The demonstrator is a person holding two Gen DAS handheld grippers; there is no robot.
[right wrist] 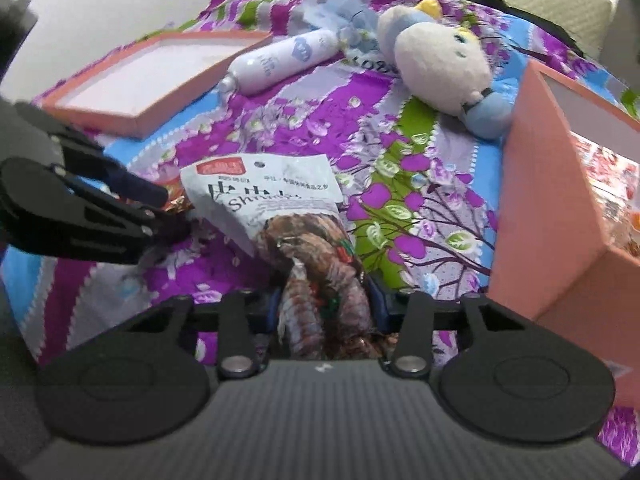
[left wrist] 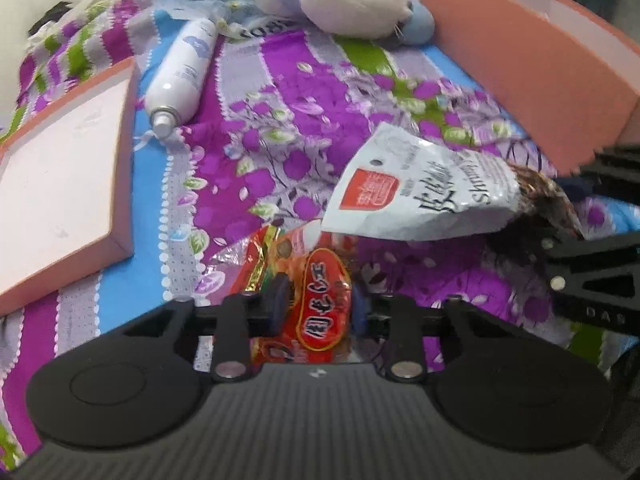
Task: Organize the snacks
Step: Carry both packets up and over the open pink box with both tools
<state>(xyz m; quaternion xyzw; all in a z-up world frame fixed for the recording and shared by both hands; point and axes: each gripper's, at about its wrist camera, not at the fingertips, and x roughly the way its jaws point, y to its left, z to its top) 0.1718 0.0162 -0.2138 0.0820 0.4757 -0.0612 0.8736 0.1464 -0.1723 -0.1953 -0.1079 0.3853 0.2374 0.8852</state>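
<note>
The white shrimp snack bag (right wrist: pixel 280 208) is clamped at its crinkled lower end by the right gripper (right wrist: pixel 326 300) above the floral bedspread (right wrist: pixel 400 200); the glossy red snack packet (left wrist: pixel 316 300) is pinched by the left gripper (left wrist: pixel 318 304).

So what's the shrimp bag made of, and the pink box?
The shrimp bag looks like thin glossy plastic film: it crinkles and shines. The pink box looks like matte cardboard, with stiff flat walls and sharp edges.

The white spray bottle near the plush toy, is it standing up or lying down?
Lying down. The white spray bottle rests on its side on the floral bedspread, nozzle toward the camera.
</note>
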